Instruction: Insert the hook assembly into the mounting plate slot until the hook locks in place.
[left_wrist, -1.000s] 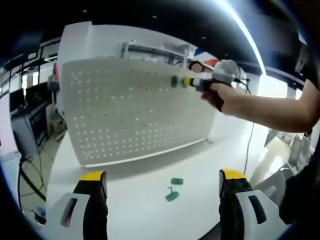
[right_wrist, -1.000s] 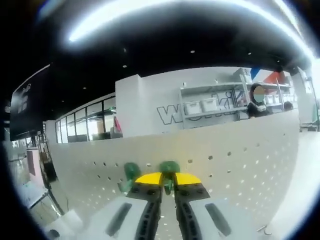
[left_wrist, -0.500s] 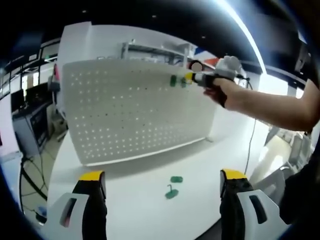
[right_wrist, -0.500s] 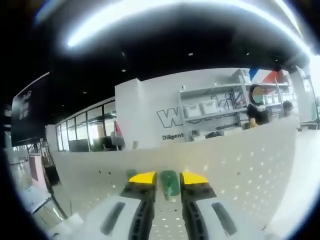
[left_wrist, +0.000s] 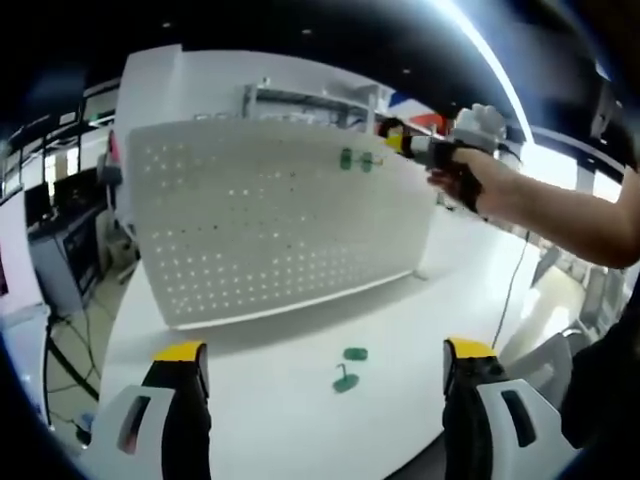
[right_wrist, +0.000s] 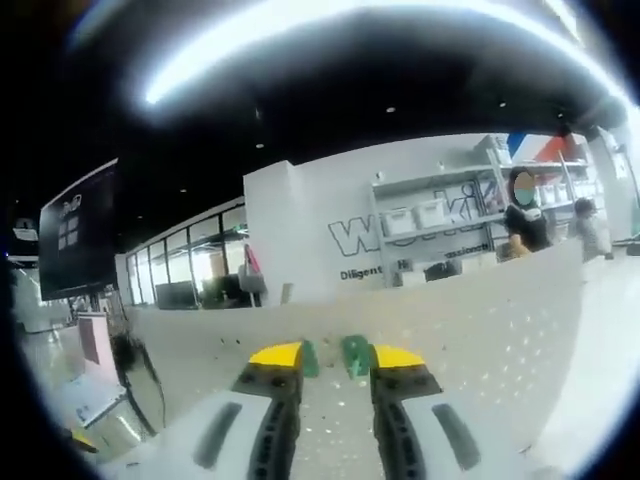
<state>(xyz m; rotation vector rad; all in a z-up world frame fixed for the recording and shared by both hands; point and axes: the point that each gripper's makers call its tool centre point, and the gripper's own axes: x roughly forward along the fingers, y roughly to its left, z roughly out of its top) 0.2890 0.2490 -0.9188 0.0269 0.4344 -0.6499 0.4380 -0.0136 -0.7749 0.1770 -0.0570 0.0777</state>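
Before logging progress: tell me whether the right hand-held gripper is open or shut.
Open: the right hand-held gripper has its jaws apart, with the green hook between them.

Bright overhead strip light, strong fisheye bending.
Glare streaks the ceiling; the right gripper view looks soft, perhaps motion-blurred, and the edges darken.

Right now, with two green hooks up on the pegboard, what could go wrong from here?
The right gripper stands open just off the hooks on the pegboard; if they are not locked, they may drop out. Two more green hooks lie on the table near its front edge, and a careless reach could knock them off.
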